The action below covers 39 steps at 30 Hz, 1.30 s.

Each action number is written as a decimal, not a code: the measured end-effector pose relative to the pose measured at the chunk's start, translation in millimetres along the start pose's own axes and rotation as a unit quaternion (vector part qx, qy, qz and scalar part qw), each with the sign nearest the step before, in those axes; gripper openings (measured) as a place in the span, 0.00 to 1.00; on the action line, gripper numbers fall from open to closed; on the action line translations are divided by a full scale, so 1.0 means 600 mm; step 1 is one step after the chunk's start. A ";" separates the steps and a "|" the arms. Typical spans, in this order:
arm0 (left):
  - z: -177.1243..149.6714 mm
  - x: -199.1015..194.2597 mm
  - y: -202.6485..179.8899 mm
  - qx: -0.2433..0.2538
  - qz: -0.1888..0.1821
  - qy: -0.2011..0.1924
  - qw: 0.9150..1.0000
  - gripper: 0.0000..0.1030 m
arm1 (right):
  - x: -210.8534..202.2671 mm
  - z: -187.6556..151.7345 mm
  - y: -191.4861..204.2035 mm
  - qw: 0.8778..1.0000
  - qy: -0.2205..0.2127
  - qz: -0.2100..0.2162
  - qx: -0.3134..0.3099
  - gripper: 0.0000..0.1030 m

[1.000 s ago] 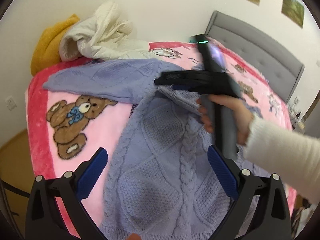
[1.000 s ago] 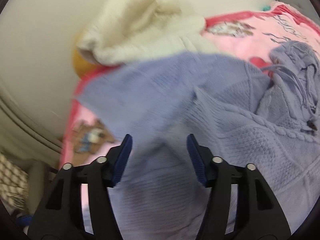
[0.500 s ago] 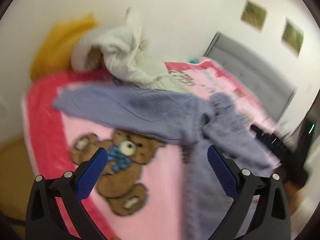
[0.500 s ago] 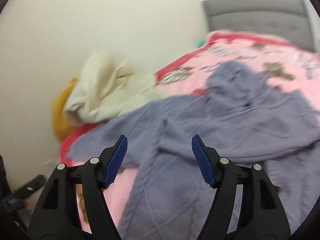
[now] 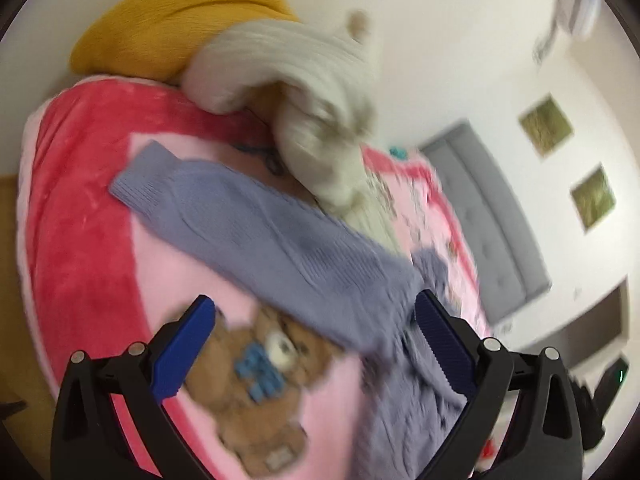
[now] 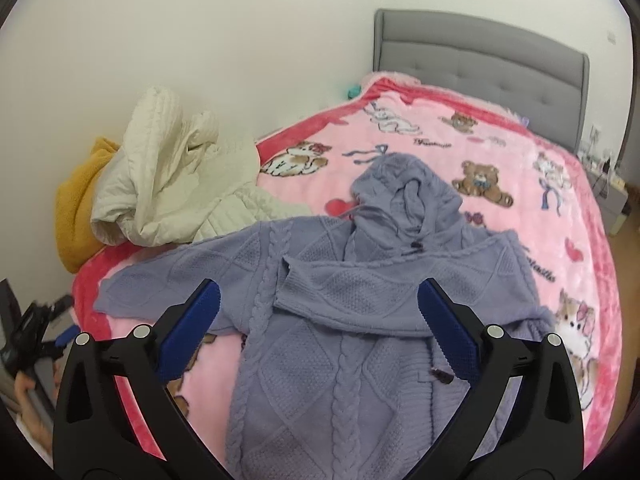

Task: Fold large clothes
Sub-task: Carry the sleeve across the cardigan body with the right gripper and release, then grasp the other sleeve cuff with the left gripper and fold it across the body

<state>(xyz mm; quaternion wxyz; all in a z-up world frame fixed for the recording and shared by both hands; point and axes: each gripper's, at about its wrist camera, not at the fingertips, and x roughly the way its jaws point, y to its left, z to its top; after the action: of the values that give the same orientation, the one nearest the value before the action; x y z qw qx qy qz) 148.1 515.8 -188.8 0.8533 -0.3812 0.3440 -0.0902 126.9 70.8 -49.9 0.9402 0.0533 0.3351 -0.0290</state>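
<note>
A lavender cable-knit hooded sweater (image 6: 332, 344) lies on the pink cartoon blanket (image 6: 500, 152). Its right sleeve is folded across the chest; its left sleeve (image 5: 256, 232) stretches out flat toward the bed's corner. My left gripper (image 5: 314, 344) is open and empty, above the blanket close to that outstretched sleeve. My right gripper (image 6: 318, 332) is open and empty, held back above the sweater's body. The left wrist view is blurred.
A cream quilted jacket (image 6: 168, 176) and a mustard garment (image 6: 76, 216) are heaped at the bed's wall side; both show in the left wrist view, the jacket (image 5: 304, 80) and the mustard garment (image 5: 172, 20). A grey headboard (image 6: 480, 60) stands at the far end.
My right gripper has pulled back from the sweater, leaving the right sleeve folded across the chest. My left gripper has swung left toward the outstretched left sleeve.
</note>
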 end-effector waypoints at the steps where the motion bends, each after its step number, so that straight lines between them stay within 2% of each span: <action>1: 0.011 0.015 0.035 -0.022 -0.019 0.000 1.000 0.95 | 0.002 -0.005 0.006 1.000 -0.002 -0.010 -0.004 0.92; 2: 0.021 0.032 0.071 -0.045 -0.031 0.002 0.998 0.95 | 0.005 -0.008 0.013 1.000 -0.002 -0.013 -0.007 0.92; 6: 0.042 0.066 0.160 -0.117 -0.028 0.002 0.993 0.94 | 0.028 -0.030 0.028 0.998 0.024 -0.045 0.030 0.92; 9: 0.056 0.087 0.200 -0.142 -0.014 0.002 0.990 0.94 | 0.048 -0.034 0.036 0.994 0.051 -0.067 0.073 0.92; 12: 0.079 0.113 0.213 -0.138 -0.009 0.009 0.990 0.94 | 0.057 -0.031 0.037 0.989 0.067 -0.076 0.111 0.92; 14: 0.093 0.133 0.219 -0.148 -0.014 0.011 0.989 0.94 | 0.060 -0.029 0.045 0.988 0.074 -0.094 0.102 0.92; 18: 0.103 0.167 0.227 -0.183 0.017 0.018 0.983 0.94 | 0.052 -0.014 0.056 0.986 0.074 -0.123 0.083 0.92; 22: 0.111 0.192 0.211 -0.151 0.049 0.029 0.987 0.95 | 0.037 0.005 0.058 0.985 0.077 -0.119 0.096 0.92; 24: 0.109 0.192 0.201 -0.142 0.059 0.027 0.988 0.87 | 0.031 0.009 0.060 0.985 0.077 -0.125 0.085 0.92; 26: 0.109 0.188 0.195 -0.142 0.048 0.018 0.989 0.59 | 0.027 0.010 0.061 0.986 0.080 -0.127 0.074 0.92; 27: 0.107 0.188 0.189 -0.138 0.047 0.019 0.989 0.54 | 0.023 0.007 0.060 0.986 0.082 -0.128 0.070 0.92; 28: 0.108 0.191 0.185 -0.133 0.056 0.023 0.989 0.45 | 0.021 0.006 0.058 0.986 0.083 -0.126 0.069 0.92; 29: 0.107 0.195 0.180 -0.125 0.069 0.028 0.989 0.32 | 0.017 0.002 0.053 0.986 0.085 -0.123 0.070 0.92; 30: 0.107 0.201 0.171 -0.114 0.076 0.036 0.990 0.25 | 0.014 -0.001 0.048 0.986 0.088 -0.122 0.074 0.92; 31: 0.107 0.203 0.164 -0.112 0.077 0.035 0.990 0.16 | 0.012 -0.005 0.043 0.985 0.092 -0.122 0.079 0.92; 32: 0.108 0.199 0.154 -0.110 0.069 0.026 0.991 0.11 | 0.009 -0.009 0.036 0.984 0.096 -0.121 0.089 0.92; 36: 0.119 0.154 0.103 -0.095 0.033 -0.024 0.995 0.09 | -0.010 -0.023 0.004 0.982 0.100 -0.108 0.122 0.92; 39: 0.119 0.115 0.015 -0.034 -0.015 -0.054 0.998 0.09 | -0.026 -0.029 -0.030 0.980 0.104 -0.100 0.139 0.92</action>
<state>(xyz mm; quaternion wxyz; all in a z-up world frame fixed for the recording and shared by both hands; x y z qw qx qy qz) 245.6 535.5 -197.5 0.8558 -0.4196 0.2941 -0.0708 102.3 55.1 -54.8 0.8762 0.1522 0.4273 -0.1631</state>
